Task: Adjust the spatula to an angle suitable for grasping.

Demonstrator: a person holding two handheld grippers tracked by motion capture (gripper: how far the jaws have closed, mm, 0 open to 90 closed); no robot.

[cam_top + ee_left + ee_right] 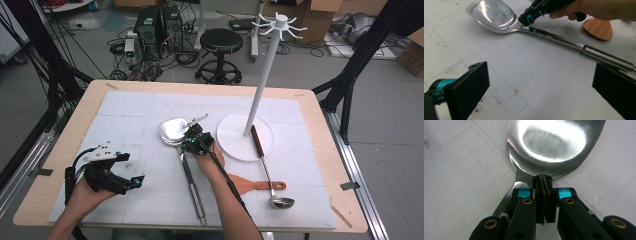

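Right gripper view showed my right gripper (545, 182) with jaws clenched empty at the steel spatula's (554, 145) neck, spatula still unlifted on the bench (65, 150); my left gripper (539, 85) hung released.

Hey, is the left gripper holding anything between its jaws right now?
No, the left gripper has its jaws wide apart over bare white mat, and the metal spatula lies beyond them, untouched by it.

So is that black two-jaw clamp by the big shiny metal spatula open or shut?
Shut: the right gripper has its ribbed pads pressed together, nothing visibly between them, tips at the steel spatula's neck.
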